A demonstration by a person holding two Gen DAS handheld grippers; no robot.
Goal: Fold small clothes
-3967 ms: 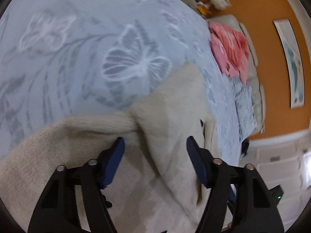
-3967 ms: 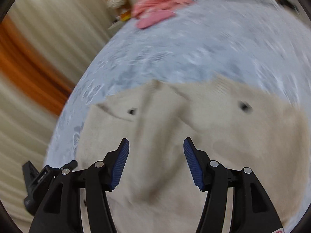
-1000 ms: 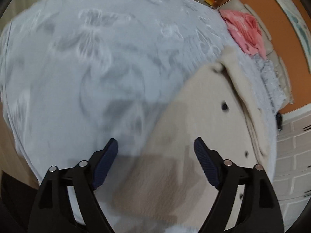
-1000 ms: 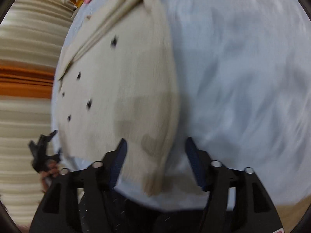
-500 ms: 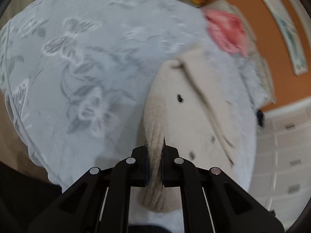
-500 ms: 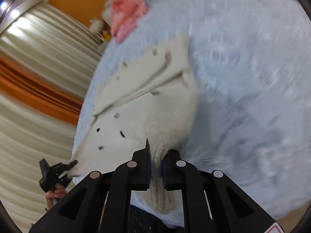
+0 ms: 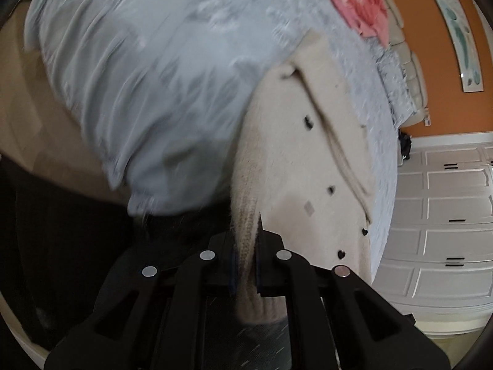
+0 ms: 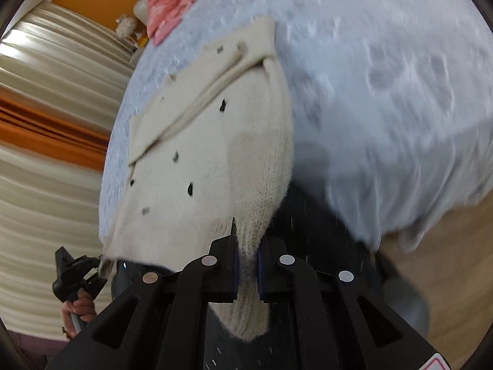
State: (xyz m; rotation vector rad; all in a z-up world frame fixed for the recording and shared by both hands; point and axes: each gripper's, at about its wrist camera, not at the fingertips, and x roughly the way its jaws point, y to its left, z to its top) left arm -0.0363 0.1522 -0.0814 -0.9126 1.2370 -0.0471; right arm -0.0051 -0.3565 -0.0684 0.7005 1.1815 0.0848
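The left gripper [image 7: 245, 265] is clamped on the ribbed hem of a cream knitted cardigan [image 7: 295, 160], the knit bunched between its closed jaws. The right gripper [image 8: 246, 269] pinches another ribbed corner of the same cardigan [image 8: 200, 154] just as tightly. From both grips the garment stretches away across a pale blue bedspread [image 7: 148, 71] with a faint printed pattern — small dark heart-shaped buttons dot its front. Farther off, at the bed's far end, lies a crumpled pink garment [image 7: 360, 9]; an orange wall [image 7: 409, 9] stands behind.
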